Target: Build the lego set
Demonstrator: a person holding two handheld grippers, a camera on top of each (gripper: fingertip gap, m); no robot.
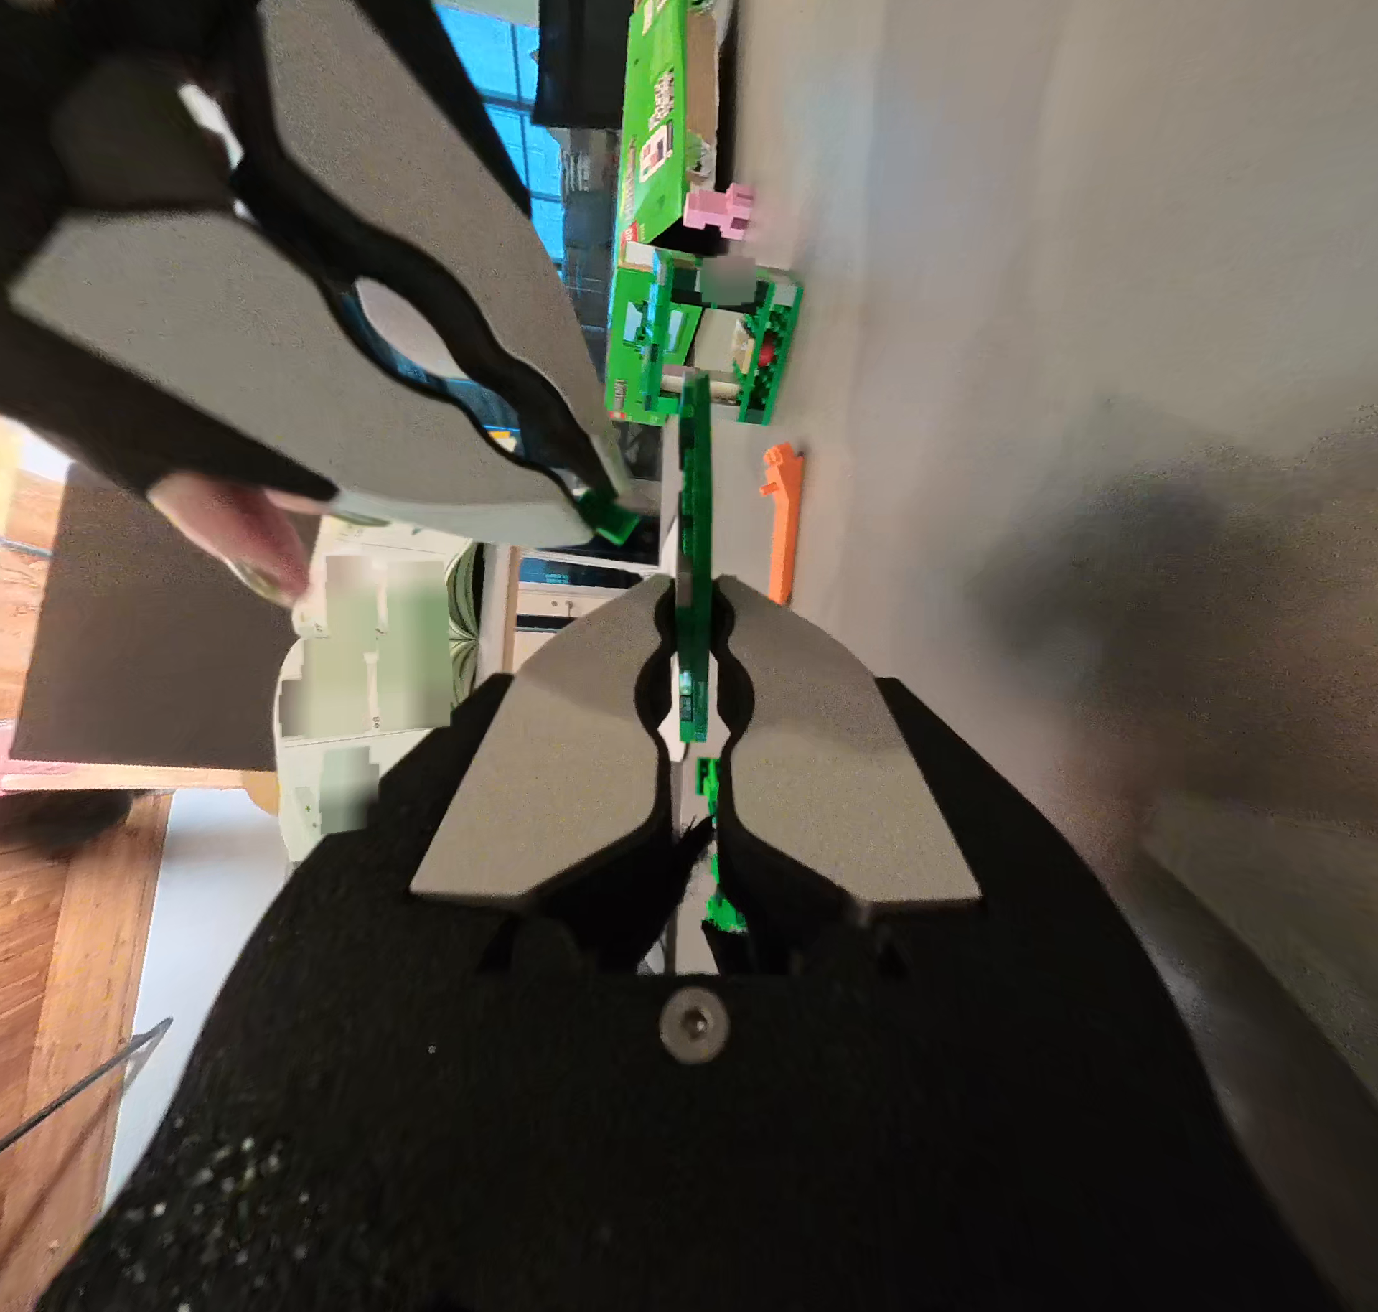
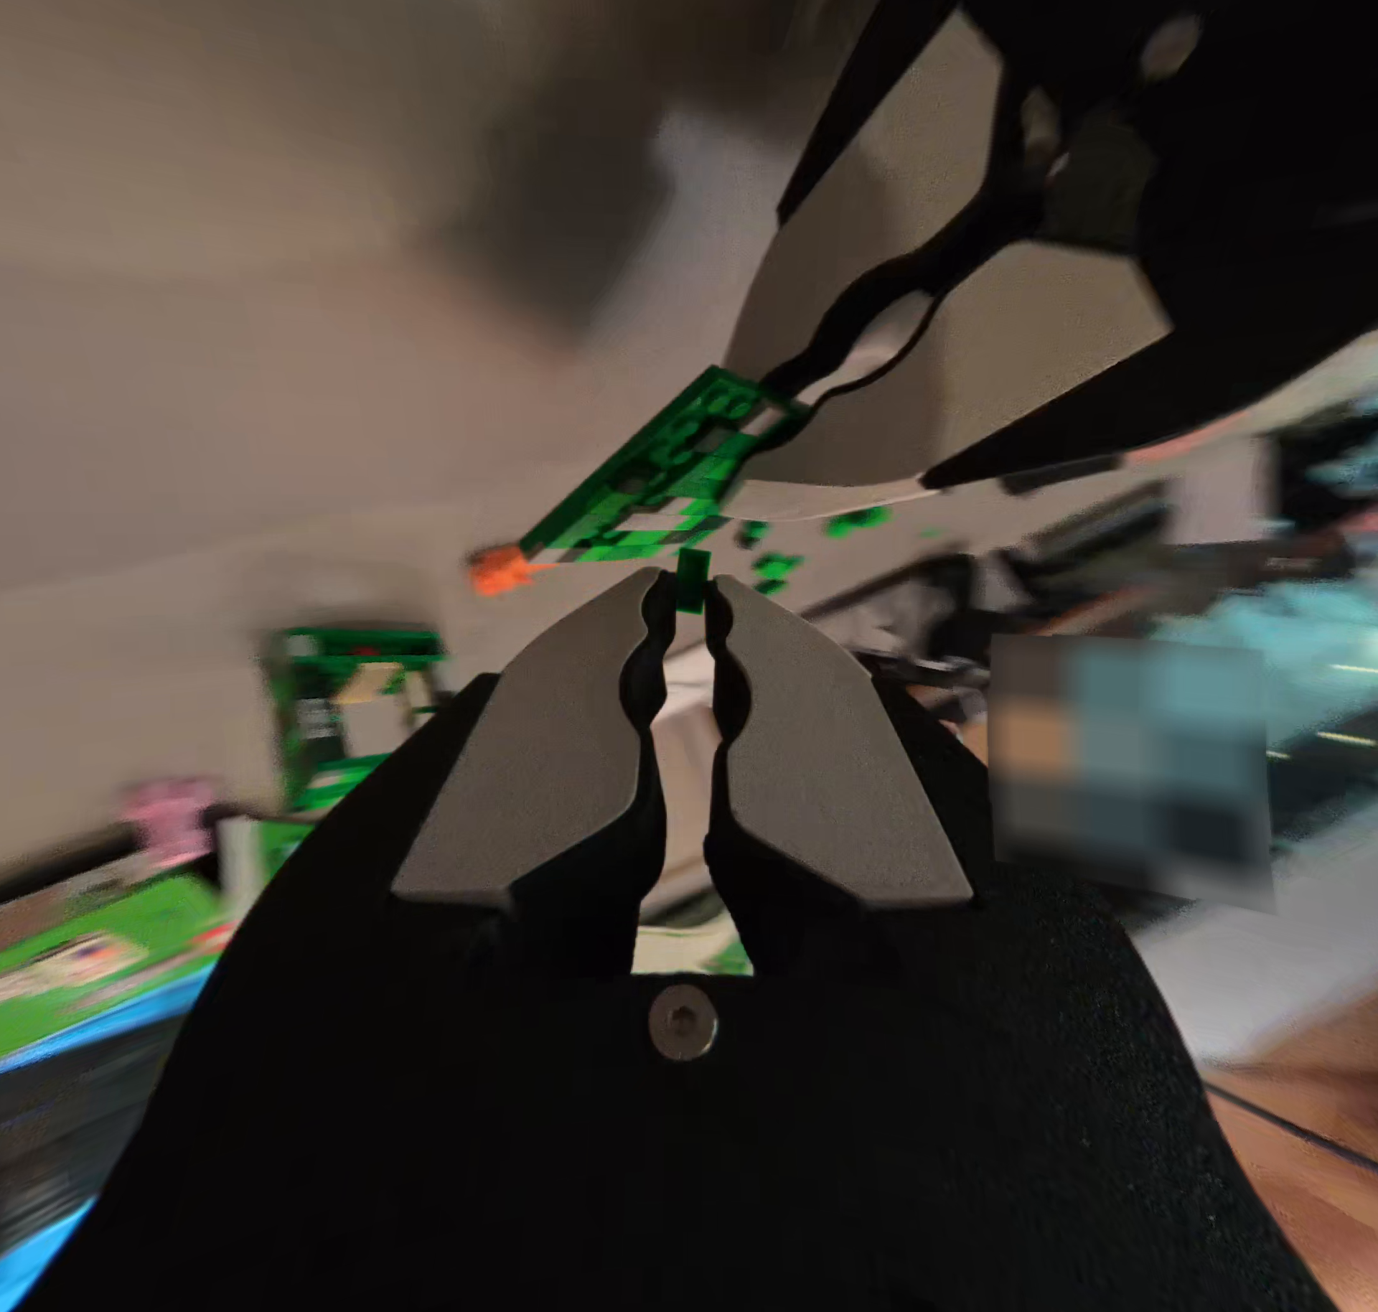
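Observation:
My left gripper (image 1: 693, 590) is shut on a thin dark green lego plate (image 1: 693, 501), held on edge above the grey table. The same plate (image 2: 656, 471) shows in the right wrist view, held by the left gripper (image 2: 775, 411) at the upper right. My right gripper (image 2: 690, 583) is shut on a small green brick (image 2: 691, 581) just below that plate. In the left wrist view the right gripper (image 1: 608, 512) comes in from the upper left with the small green brick (image 1: 611, 515) at its tips, close to the plate's side.
On the grey table (image 1: 1044, 307) stand a partly built green lego model (image 1: 738, 344), a pink lego pig (image 1: 723, 210), an orange brick separator (image 1: 783, 523) and a green lego box (image 1: 664, 120). Several loose green pieces (image 2: 775, 553) lie on the table. The right wrist view is motion-blurred.

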